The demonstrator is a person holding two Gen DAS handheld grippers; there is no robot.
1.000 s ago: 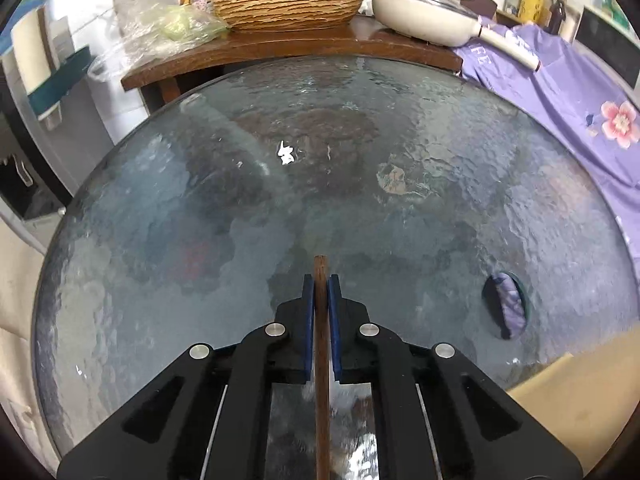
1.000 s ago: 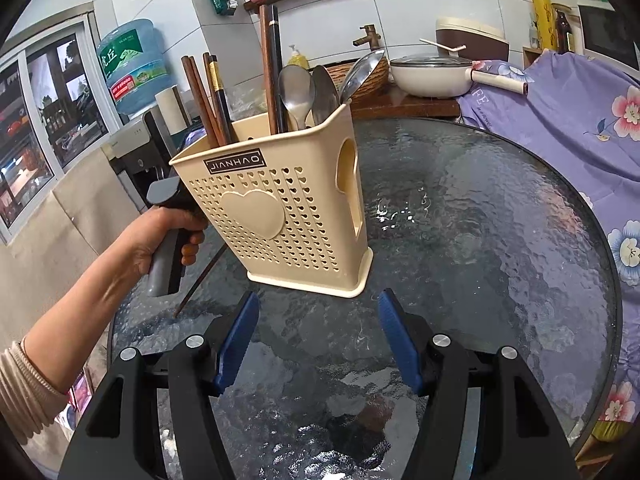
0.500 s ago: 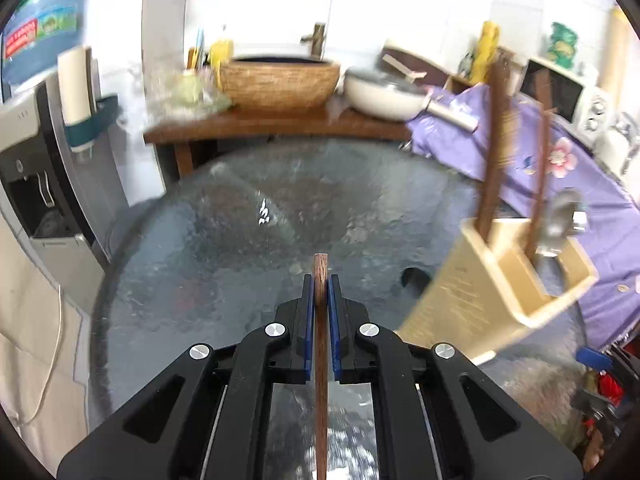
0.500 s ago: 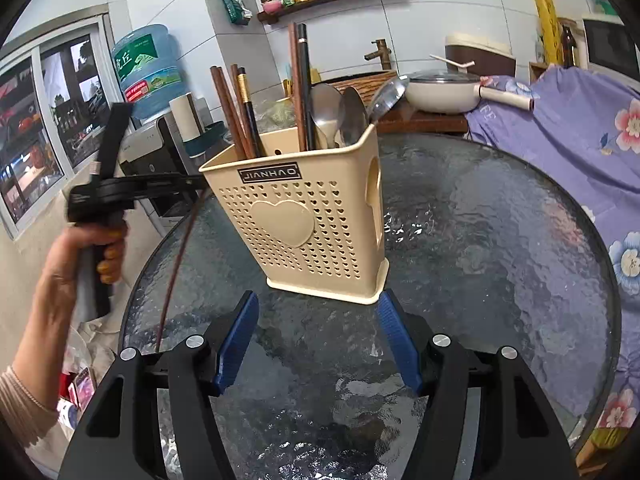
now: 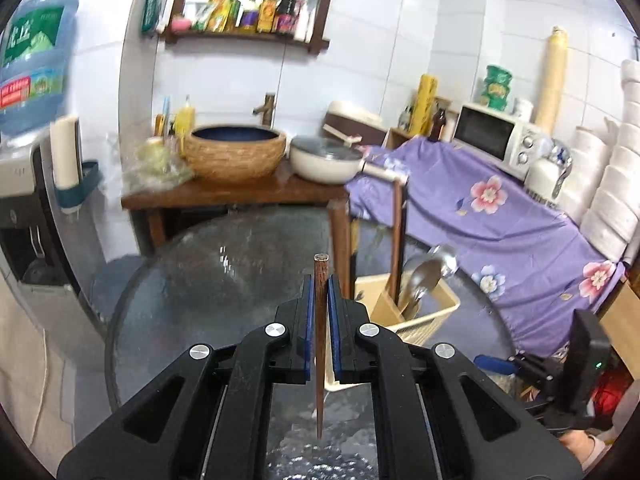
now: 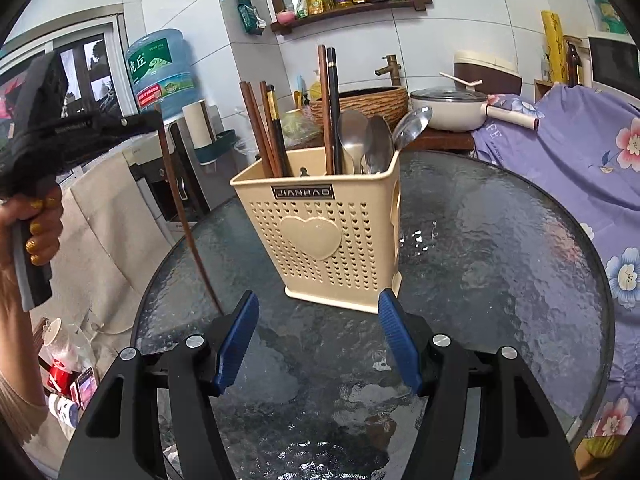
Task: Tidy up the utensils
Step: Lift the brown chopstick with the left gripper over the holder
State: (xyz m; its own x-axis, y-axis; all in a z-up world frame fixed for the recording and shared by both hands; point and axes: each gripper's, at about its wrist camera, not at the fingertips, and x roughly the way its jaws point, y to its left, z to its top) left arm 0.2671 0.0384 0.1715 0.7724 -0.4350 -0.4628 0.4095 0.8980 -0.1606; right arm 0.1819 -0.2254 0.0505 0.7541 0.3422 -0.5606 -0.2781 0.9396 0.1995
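Observation:
My left gripper point(image 5: 321, 280) is shut on a brown wooden chopstick point(image 5: 320, 340), which hangs down between the blue pads. The right wrist view shows that same chopstick point(image 6: 184, 216) held high in the air, left of the beige utensil holder point(image 6: 320, 232). The holder stands on the round glass table point(image 6: 480, 248) with several chopsticks point(image 6: 276, 136) and spoons point(image 6: 360, 140) upright in it. In the left wrist view the holder point(image 5: 408, 308) sits lower right of the fingers. My right gripper point(image 6: 318, 312) stands open just in front of the holder, nothing between its pads.
A wooden side table point(image 5: 240, 196) behind the glass table bears a woven bowl point(image 5: 236, 152) and a white pan point(image 5: 324, 158). A purple flowered cloth point(image 6: 580, 152) covers the right side. A water dispenser point(image 6: 164, 72) stands at the left. A hand point(image 6: 36, 216) grips the left tool.
The left gripper rose well above the table with the chopstick and tilted up, so the holder and back wall came into its view. The right gripper barely moved.

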